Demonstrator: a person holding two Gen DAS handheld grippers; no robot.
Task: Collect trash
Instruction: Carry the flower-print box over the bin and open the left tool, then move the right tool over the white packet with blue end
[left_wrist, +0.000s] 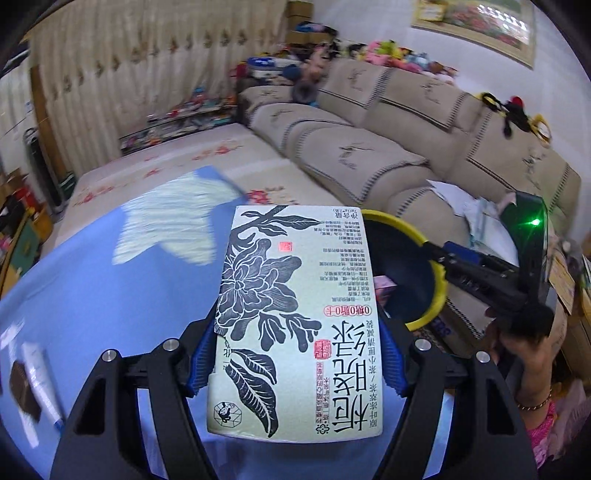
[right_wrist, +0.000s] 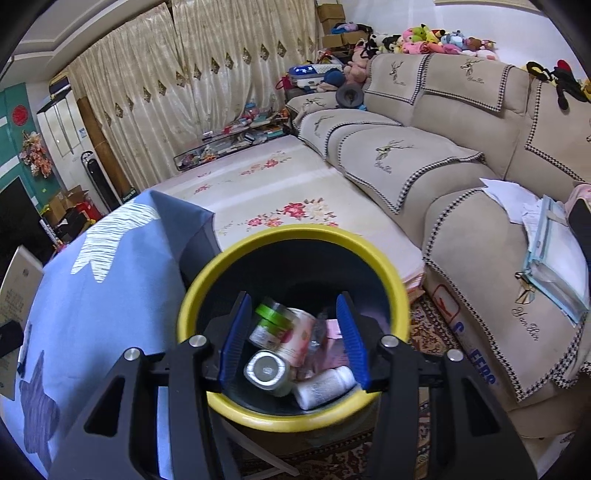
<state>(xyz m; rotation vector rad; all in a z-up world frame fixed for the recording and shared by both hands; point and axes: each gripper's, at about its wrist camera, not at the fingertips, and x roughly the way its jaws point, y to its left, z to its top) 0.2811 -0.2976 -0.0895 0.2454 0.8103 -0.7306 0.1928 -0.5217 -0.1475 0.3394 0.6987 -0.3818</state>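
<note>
My left gripper (left_wrist: 295, 354) is shut on a pale green tea carton (left_wrist: 295, 317) with a black flower print, held above the blue tablecloth (left_wrist: 92, 288). Just behind it to the right is a black trash bin with a yellow rim (left_wrist: 439, 295). My right gripper shows in the left wrist view (left_wrist: 436, 254), touching the bin's rim. In the right wrist view my right gripper (right_wrist: 293, 339) is open and empty over the bin (right_wrist: 207, 280). Inside the bin lie a green-lidded jar (right_wrist: 273, 321), a silver-capped bottle (right_wrist: 266, 371) and a white bottle (right_wrist: 325, 386).
A blue-clothed table (right_wrist: 92, 314) stands left of the bin. A white tube (left_wrist: 40, 384) and a dark packet (left_wrist: 22, 391) lie on it. A beige sofa (right_wrist: 461, 177) with papers (right_wrist: 554, 258) runs along the right. A floral mat (right_wrist: 280, 192) lies beyond.
</note>
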